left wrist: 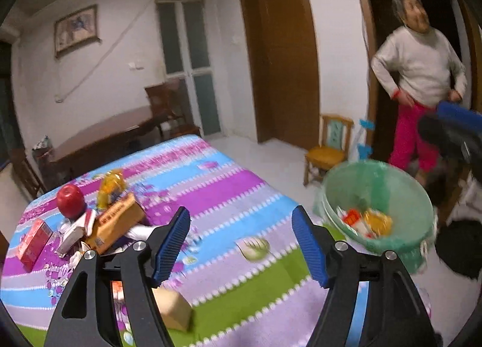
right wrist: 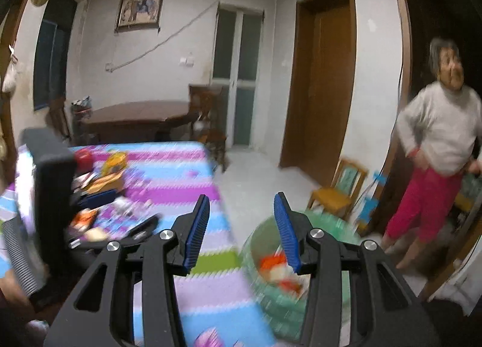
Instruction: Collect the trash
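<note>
We hold both grippers above the bench with its striped cloth (left wrist: 229,196). The left gripper (left wrist: 241,244) has its jaws wide apart and empty; the right gripper (right wrist: 241,226) likewise. Trash (left wrist: 99,220) is piled near the bench's far left corner: boxes, a yellow packet, beside a red apple (left wrist: 70,199). The green-lined bin (left wrist: 379,196), holding wrappers, stands just off the right edge.

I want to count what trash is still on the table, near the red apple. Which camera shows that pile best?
The left wrist view. The pile sits unobstructed and fairly sharp on the striped tablecloth beside the red apple: cartons and a yellow wrapper can be told apart. In the right wrist view the pile is motion-blurred and partly hidden behind the left gripper's black body.
</note>
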`<state>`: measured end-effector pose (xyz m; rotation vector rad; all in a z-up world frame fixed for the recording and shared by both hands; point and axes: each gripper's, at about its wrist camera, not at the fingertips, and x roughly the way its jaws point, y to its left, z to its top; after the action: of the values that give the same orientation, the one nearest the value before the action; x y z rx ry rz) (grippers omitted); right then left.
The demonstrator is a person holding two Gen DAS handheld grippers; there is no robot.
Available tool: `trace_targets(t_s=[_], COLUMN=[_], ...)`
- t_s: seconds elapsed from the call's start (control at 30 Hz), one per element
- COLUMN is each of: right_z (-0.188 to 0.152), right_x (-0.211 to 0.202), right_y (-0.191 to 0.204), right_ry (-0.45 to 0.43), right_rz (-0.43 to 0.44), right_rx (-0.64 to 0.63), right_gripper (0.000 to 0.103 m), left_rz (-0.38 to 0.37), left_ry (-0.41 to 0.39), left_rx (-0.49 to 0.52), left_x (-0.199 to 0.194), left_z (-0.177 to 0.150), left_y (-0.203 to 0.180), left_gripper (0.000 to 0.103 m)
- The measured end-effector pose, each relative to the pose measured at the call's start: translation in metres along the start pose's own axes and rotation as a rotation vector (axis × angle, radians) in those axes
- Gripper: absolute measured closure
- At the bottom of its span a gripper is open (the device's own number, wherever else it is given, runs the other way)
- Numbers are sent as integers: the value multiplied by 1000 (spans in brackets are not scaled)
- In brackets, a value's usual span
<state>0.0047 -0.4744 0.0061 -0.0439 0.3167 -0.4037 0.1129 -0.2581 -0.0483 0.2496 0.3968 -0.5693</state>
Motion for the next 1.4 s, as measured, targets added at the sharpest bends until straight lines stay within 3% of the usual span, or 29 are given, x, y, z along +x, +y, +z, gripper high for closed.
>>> trace_targets(t_s=[0.1, 0.17, 0.2, 0.33, 0.5, 0.77, 0.93, 1.17, 1.4], right_z=[23, 32, 35, 44, 70, 122, 129, 124, 130], right_x=[12, 20, 26, 41, 19, -44, -55, -63, -72], right_y=[-26, -47, -55, -85, -95, -107, -104, -82, -76], right_ry=[-62, -65, -34, 169, 243, 193, 182, 221, 221], right_rz=[-70, -113, -135, -144, -200, -359, -382, -390, -381], right_rx=[23, 52, 63, 174, 234, 190, 181, 106, 119], right_gripper=[60, 59, 54, 54, 47, 28, 27, 26, 23], left_rz=[54, 31, 18, 48, 51, -56, -95, -132, -172], left_ry=[-65, -16, 22, 160, 193, 177, 162, 205, 158], left_rx=[-121, -182, -193, -127, -38, 36, 47, 21, 18], left_x=[9, 27, 36, 61, 60, 41, 29, 18, -1], left_z=[-8, -18, -22, -25, -7, 25, 28, 11, 17], left_y=[10, 12, 10, -9, -35, -76, -88, -93, -92], left_gripper=[25, 25, 25, 25, 25, 25, 25, 25, 25])
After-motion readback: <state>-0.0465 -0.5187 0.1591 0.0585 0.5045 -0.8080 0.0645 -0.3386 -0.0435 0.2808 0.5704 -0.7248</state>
